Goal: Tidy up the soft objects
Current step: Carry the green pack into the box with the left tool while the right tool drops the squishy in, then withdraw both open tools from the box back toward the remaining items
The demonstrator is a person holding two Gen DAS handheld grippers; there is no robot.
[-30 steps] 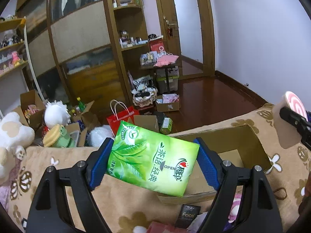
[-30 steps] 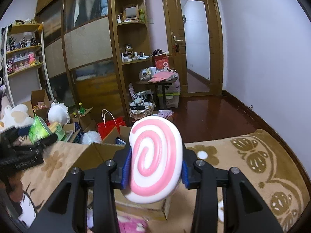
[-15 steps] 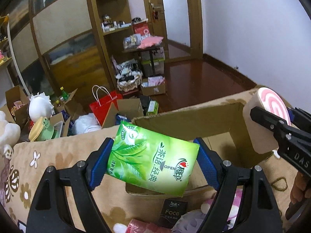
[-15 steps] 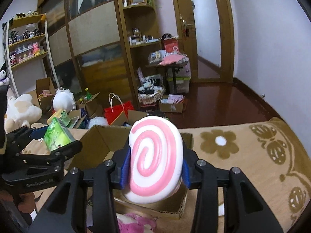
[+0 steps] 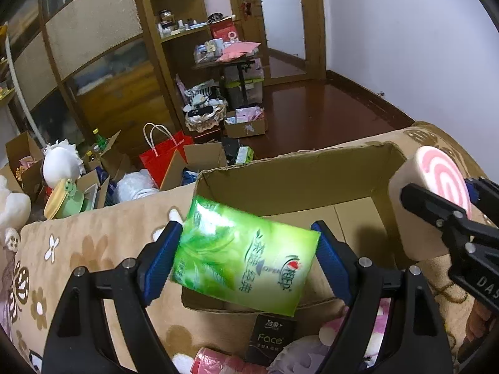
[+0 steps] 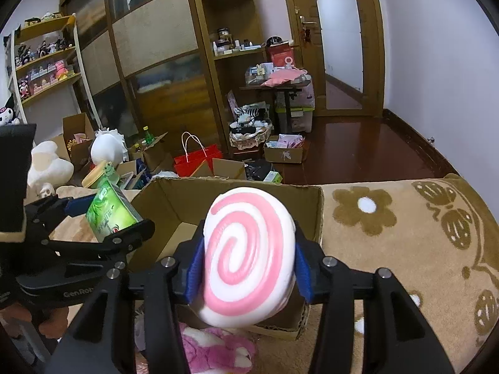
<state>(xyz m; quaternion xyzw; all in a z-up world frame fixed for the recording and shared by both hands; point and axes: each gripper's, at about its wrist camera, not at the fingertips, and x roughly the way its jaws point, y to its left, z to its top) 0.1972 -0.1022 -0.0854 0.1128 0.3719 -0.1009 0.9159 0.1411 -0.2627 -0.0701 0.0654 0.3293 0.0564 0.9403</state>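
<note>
My left gripper (image 5: 246, 255) is shut on a green tissue pack (image 5: 246, 258) and holds it over the near left edge of an open cardboard box (image 5: 299, 174). My right gripper (image 6: 248, 261) is shut on a pink-and-white swirl cushion (image 6: 248, 260) and holds it above the box's right side (image 6: 319, 218). The cushion also shows in the left wrist view (image 5: 436, 180), and the tissue pack in the right wrist view (image 6: 110, 215). The box sits on a tan flowered blanket (image 6: 405, 249).
A black Face tissue pack (image 5: 269, 339), a pink plush (image 6: 215, 352) and other soft items lie in front of the box. Beyond the blanket the floor holds boxes, a red bag (image 5: 165, 155) and plush toys (image 5: 60, 165). Shelves and a door stand behind.
Both grippers moved forward and tilted down over the box. The tissue pack and the swirl cushion are now closer to the box opening.
</note>
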